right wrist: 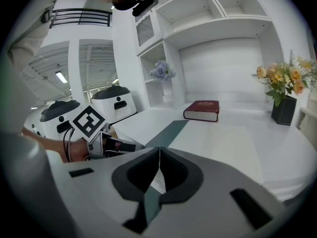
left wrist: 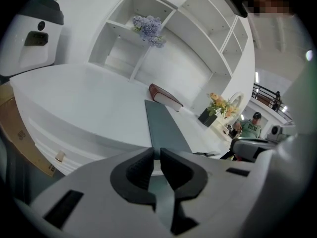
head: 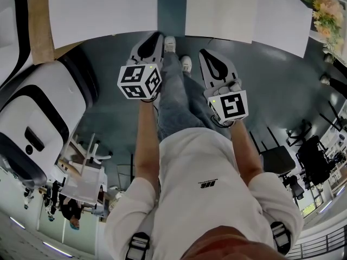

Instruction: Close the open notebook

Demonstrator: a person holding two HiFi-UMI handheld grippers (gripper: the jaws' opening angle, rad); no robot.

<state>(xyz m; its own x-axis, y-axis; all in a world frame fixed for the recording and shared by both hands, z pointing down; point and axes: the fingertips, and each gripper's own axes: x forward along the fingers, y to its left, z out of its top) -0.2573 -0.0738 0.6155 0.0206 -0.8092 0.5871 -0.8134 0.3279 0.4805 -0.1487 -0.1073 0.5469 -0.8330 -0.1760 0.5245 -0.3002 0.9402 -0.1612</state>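
Honestly, my left gripper (left wrist: 154,152) and right gripper (right wrist: 159,150) both have fingers pressed together, holding nothing. The red notebook (right wrist: 202,109) lies far off at 1 o'clock on the white worktop (right wrist: 233,143), seemingly shut already; poking blind could shove it.

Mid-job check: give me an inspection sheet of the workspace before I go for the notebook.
Surface: white table, split by a dark gap.
Job's things: dark red notebook lies flat on the table, already closed.
Clutter: vase of flowers towards the table's right.
Grippers: left gripper and right gripper both shut, empty, short of the table.
Cables: thin black leads by the left gripper.
Surroundings: white shelves with purple flowers; white machines at left.
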